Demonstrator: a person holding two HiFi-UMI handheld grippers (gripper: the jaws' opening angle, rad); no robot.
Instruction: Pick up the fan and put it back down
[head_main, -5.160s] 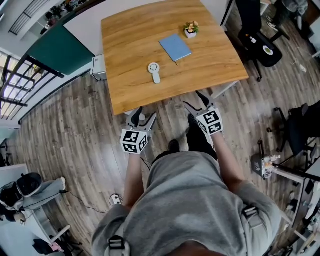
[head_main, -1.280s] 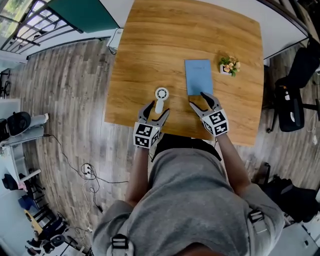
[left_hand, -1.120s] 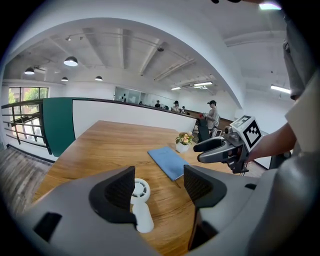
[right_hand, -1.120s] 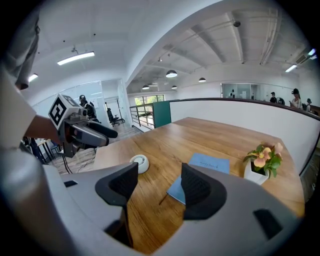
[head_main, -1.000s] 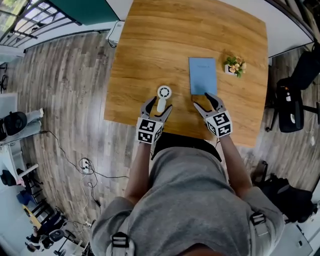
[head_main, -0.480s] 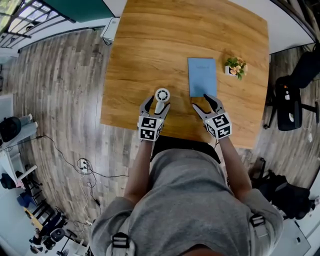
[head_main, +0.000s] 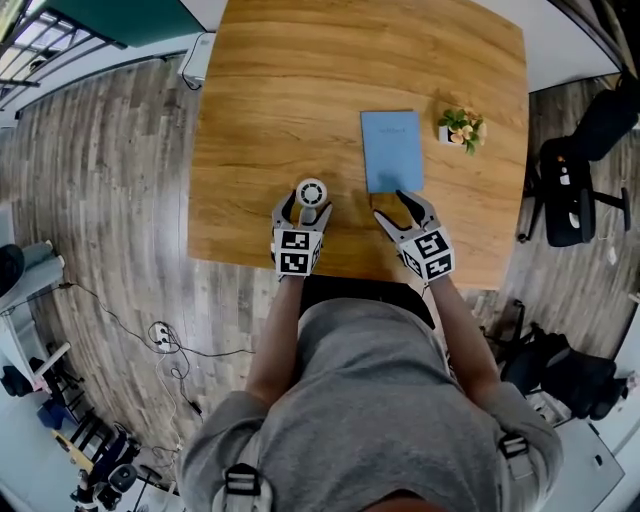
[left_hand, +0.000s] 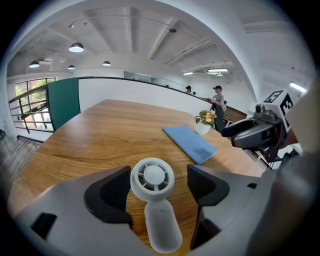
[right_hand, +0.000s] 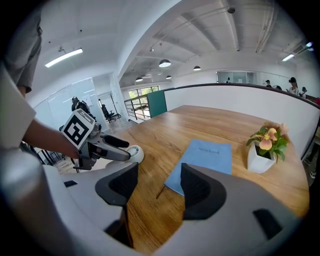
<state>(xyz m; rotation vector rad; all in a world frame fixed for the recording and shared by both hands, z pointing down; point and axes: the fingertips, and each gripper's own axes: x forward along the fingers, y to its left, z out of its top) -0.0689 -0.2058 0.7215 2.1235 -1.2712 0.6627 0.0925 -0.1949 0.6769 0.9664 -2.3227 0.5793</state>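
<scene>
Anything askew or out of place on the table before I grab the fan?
Nothing stands out: the fan lies flat on the table, the notebook lies flat too, and the potted plant stands upright.

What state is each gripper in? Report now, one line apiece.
Left gripper: open, its jaws have just been opening wider; the fan lies between them, ungripped.
Right gripper: open, nothing between its jaws.
</scene>
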